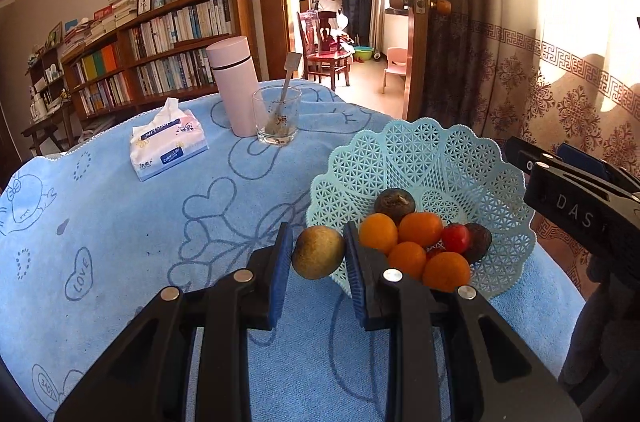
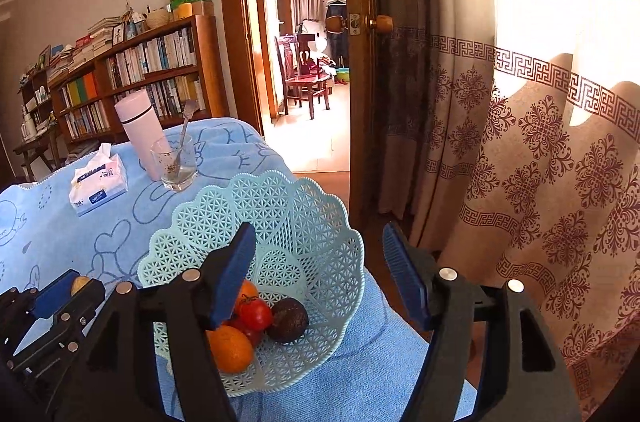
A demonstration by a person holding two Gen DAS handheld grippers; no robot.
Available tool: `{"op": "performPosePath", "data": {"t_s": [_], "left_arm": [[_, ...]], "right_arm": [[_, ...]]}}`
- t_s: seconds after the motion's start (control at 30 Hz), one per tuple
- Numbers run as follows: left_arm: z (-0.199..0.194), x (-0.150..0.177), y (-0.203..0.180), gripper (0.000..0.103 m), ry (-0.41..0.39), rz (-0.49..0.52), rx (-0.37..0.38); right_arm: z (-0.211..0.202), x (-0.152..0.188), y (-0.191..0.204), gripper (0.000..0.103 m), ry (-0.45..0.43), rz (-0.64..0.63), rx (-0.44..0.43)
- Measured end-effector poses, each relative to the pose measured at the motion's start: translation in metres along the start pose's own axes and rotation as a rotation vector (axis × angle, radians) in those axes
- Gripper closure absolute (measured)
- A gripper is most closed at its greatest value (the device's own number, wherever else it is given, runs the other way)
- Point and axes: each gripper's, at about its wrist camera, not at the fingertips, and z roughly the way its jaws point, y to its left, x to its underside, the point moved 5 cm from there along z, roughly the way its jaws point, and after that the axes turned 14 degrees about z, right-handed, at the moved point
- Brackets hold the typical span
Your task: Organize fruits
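My left gripper [image 1: 318,254] is shut on a round brownish-yellow fruit [image 1: 318,252], held above the blue cloth just left of the pale blue lattice basket [image 1: 436,150]. The basket holds several oranges [image 1: 420,228], a red tomato [image 1: 456,237] and dark fruits [image 1: 394,202]. My right gripper [image 2: 316,270] is open and empty, hovering over the basket [image 2: 304,222], with its left finger above the tomato [image 2: 256,314] and dark fruit [image 2: 287,320]. The left gripper [image 2: 70,292] with its fruit shows at the lower left of the right wrist view.
A pink flask [image 1: 234,86], a glass with a spoon [image 1: 277,118] and a tissue pack [image 1: 168,142] stand on the blue cloth [image 1: 120,222] at the far side. A patterned curtain [image 2: 520,182] and an open door lie to the right, past the table's edge.
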Motion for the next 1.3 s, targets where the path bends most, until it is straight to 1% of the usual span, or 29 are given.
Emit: {"op": "performPosePath", "data": {"t_s": [0.37,0.4,0.43,0.47,0.5,0.6,0.7,0.73,0.77,0.8,0.87,0.93,1.03,1.13,1.2,1.3], "left_arm": [[0.019,-0.026,-0.027,0.076,-0.015,0.028,0.083],[0.019,-0.028,-0.028,0.074,-0.018,0.03,0.088],[0.018,-0.029,-0.029,0.061,-0.02,0.031,0.091],[0.017,-0.029,-0.029,0.051,-0.028,0.03,0.086],[0.015,-0.03,-0.029,0.038,-0.041,0.031,0.074],[0.011,-0.03,-0.027,0.037,-0.048,0.041,0.057],[0.008,-0.029,-0.023,0.031,-0.049,0.038,0.037],[0.006,-0.029,-0.022,0.027,-0.051,0.039,0.028],[0.004,-0.028,-0.021,0.024,-0.053,0.04,0.018],[0.002,-0.027,-0.019,0.018,-0.057,0.041,0.005],[-0.003,-0.026,-0.016,0.016,-0.063,0.045,-0.017],[-0.007,-0.025,-0.014,0.014,-0.061,0.05,-0.033],[-0.015,-0.024,-0.006,0.013,-0.064,0.044,-0.052],[-0.021,-0.023,-0.001,0.012,-0.066,0.037,-0.074],[-0.026,-0.022,0.0,0.011,-0.072,0.047,-0.101],[-0.035,-0.023,-0.002,0.008,-0.088,0.085,-0.167]], "right_arm": [[-0.004,-0.01,-0.015,0.035,-0.039,0.008,0.071],[-0.005,-0.012,-0.016,0.034,-0.043,0.008,0.077],[-0.005,-0.013,-0.017,0.031,-0.048,0.011,0.083],[-0.007,-0.014,-0.018,0.027,-0.055,0.014,0.088],[-0.008,-0.015,-0.02,0.027,-0.061,0.016,0.092],[-0.011,-0.017,-0.021,0.027,-0.069,0.021,0.091],[-0.014,-0.016,-0.018,0.026,-0.073,0.014,0.081],[-0.015,-0.017,-0.017,0.024,-0.074,0.012,0.075],[-0.016,-0.016,-0.015,0.018,-0.076,0.009,0.069],[-0.018,-0.017,-0.014,0.017,-0.08,0.005,0.065],[-0.021,-0.017,-0.012,0.015,-0.083,-0.003,0.054],[-0.023,-0.019,-0.012,0.01,-0.084,-0.003,0.045],[-0.027,-0.024,-0.017,0.008,-0.086,0.017,0.034],[-0.029,-0.029,-0.023,0.004,-0.066,0.047,0.002],[-0.031,-0.03,-0.024,0.003,-0.049,0.059,-0.016],[-0.032,-0.029,-0.02,0.003,-0.025,0.031,-0.026]]}}
